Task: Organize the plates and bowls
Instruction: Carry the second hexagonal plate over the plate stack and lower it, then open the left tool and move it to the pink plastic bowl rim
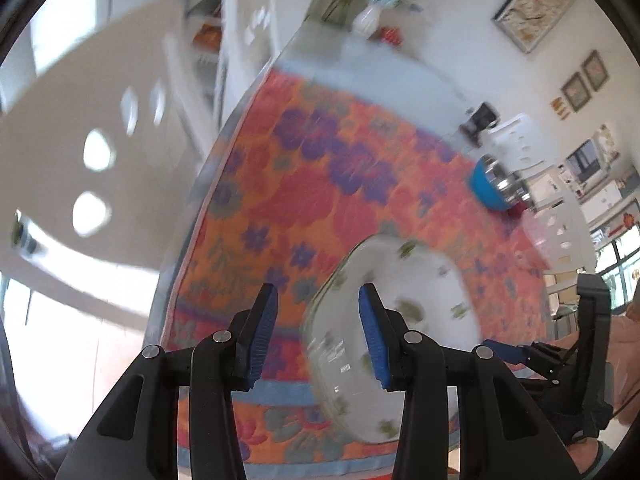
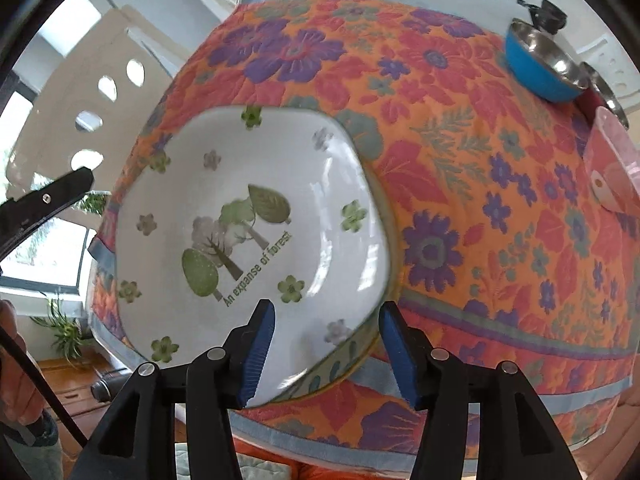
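Note:
A white squarish plate with green trees and flowers [image 2: 248,232] rests on the flowered tablecloth [image 2: 460,184] near the table's front left corner. It also shows blurred in the left wrist view [image 1: 404,328]. My right gripper [image 2: 326,354] is open, its jaws standing either side of the plate's near rim without closing on it. My left gripper [image 1: 318,336] is open and empty, at the plate's left rim. A blue bowl with a steel inside [image 2: 540,66] sits at the far right; it also shows in the left wrist view [image 1: 494,186].
A second steel bowl [image 2: 606,94] and a pink translucent container [image 2: 612,168] stand at the right edge. A black object [image 2: 546,12] sits behind the blue bowl. A white vase with flowers [image 1: 368,20] stands at the table's far end. The table edge is close in front.

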### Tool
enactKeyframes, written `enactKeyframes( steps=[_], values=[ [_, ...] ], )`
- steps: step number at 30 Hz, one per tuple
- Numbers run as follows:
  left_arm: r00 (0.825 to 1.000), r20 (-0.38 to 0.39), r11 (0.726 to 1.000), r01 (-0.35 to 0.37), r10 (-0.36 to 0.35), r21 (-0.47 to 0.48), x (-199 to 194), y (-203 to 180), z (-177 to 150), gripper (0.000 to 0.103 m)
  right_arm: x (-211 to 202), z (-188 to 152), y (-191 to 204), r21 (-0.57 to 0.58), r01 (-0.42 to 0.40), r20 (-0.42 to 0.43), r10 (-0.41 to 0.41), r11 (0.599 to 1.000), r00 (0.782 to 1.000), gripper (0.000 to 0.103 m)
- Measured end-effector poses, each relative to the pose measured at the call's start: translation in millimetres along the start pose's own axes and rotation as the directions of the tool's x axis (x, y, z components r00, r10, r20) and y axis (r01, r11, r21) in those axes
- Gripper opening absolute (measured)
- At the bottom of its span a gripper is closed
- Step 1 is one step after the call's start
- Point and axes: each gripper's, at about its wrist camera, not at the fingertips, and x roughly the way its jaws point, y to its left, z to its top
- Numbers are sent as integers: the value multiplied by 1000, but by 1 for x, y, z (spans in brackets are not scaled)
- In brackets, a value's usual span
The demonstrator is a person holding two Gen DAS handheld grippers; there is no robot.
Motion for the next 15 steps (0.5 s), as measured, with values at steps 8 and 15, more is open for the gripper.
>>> enactKeyframes(
  steps=[8, 15],
  values=[
    [983, 169, 986, 42, -69, 159, -42, -97, 59, 42, -108, 25, -70, 105, 59, 311, -89, 993, 946, 60],
    [982, 84, 950, 140, -169, 279, 5, -221, 83, 60, -181, 38, -197, 330, 66, 485, -229, 942, 844, 79]
  ],
)
